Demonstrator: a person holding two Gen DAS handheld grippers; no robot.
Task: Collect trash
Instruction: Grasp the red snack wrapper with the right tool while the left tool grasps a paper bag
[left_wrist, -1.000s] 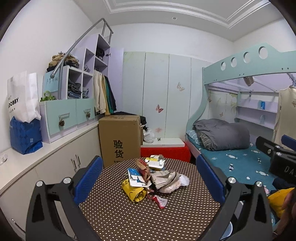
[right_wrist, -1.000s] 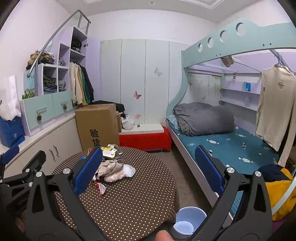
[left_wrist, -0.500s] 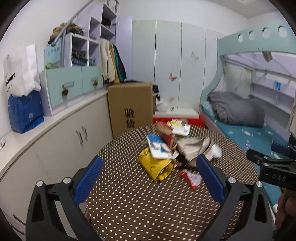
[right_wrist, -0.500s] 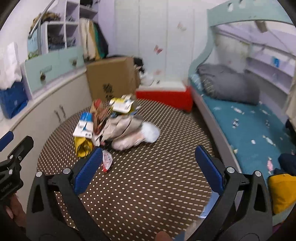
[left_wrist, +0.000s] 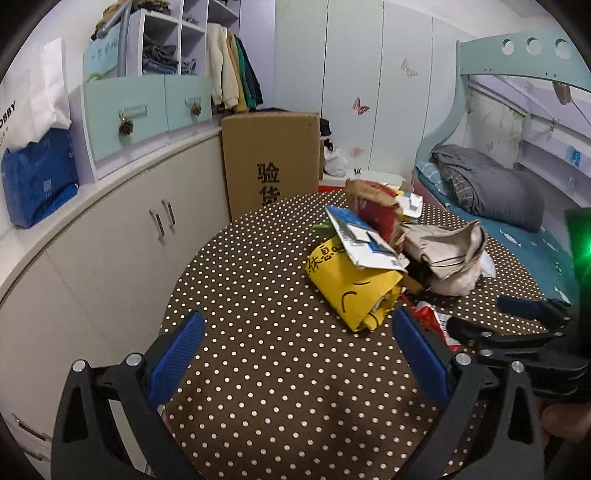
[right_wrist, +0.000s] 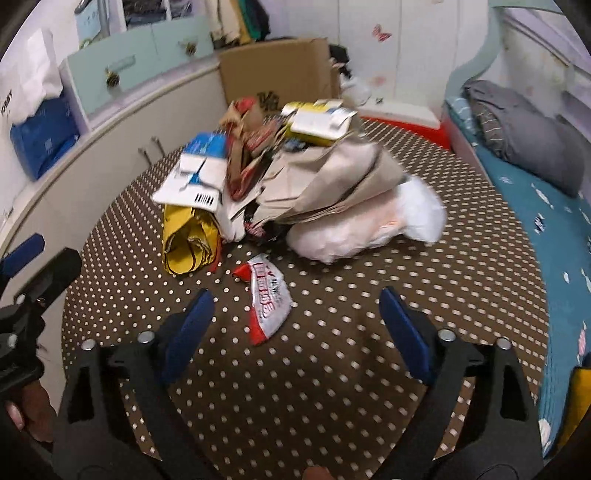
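Observation:
A pile of trash lies on the round brown polka-dot table (left_wrist: 258, 369). It holds a yellow paper bag (left_wrist: 351, 288) (right_wrist: 188, 240), a blue and white carton (left_wrist: 362, 240) (right_wrist: 199, 177), crumpled beige paper (left_wrist: 443, 247) (right_wrist: 332, 184) and a white plastic bag (right_wrist: 369, 225). A red and white wrapper (right_wrist: 267, 295) lies apart, nearer me. My left gripper (left_wrist: 295, 354) is open and empty, just short of the yellow bag. My right gripper (right_wrist: 295, 325) is open and empty, with the wrapper between its fingertips' line.
A cardboard box (left_wrist: 271, 158) stands behind the table. A white counter with cabinets (left_wrist: 110, 221) runs along the left, with a blue bag (left_wrist: 37, 181) on it. A bunk bed with a grey blanket (left_wrist: 491, 188) is on the right.
Both grippers have tilted down and moved closer to the trash pile on the table. The right gripper now hovers over the red and white wrapper.

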